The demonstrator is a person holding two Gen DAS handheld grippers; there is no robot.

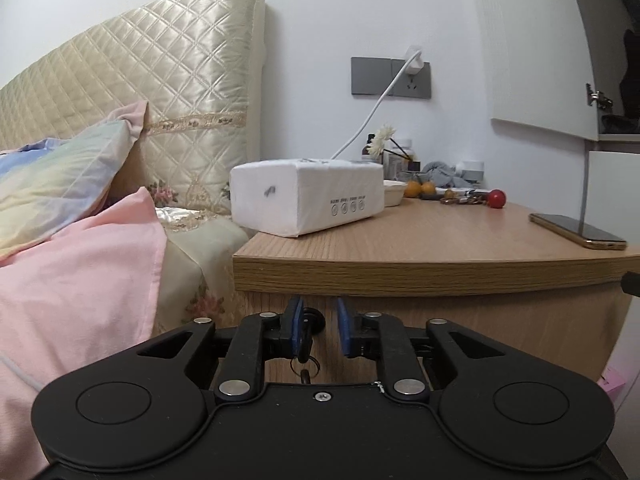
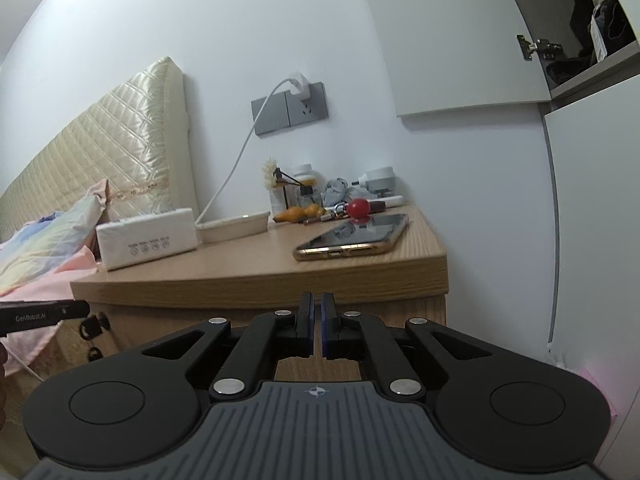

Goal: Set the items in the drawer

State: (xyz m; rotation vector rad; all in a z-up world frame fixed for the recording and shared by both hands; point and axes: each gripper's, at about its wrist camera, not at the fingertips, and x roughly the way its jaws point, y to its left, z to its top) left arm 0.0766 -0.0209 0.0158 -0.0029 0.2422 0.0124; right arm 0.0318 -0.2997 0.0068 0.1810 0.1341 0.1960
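A wooden nightstand has a drawer front (image 1: 480, 320) under its top, and the drawer sits flush. A black key (image 1: 310, 320) with a ring hanging from it sticks out of the drawer's lock. My left gripper (image 1: 318, 308) is open with its blue pads on either side of that key; the key lies close to the left pad. The right wrist view shows the same key (image 2: 94, 326) at the far left. My right gripper (image 2: 317, 304) is shut on nothing, level with the drawer front (image 2: 160, 324), further right. On top lie a white tissue pack (image 1: 308, 198), a phone (image 2: 354, 236) and a red ball (image 2: 357, 207).
A bed with a pink cover (image 1: 80, 280) and a quilted headboard (image 1: 160, 80) borders the nightstand on the left. A white cable (image 2: 240, 152) runs from a wall socket down to the top. A shallow bowl (image 2: 234, 226), small bottles and oranges (image 1: 420, 189) crowd the back. A white cabinet (image 2: 592, 240) stands on the right.
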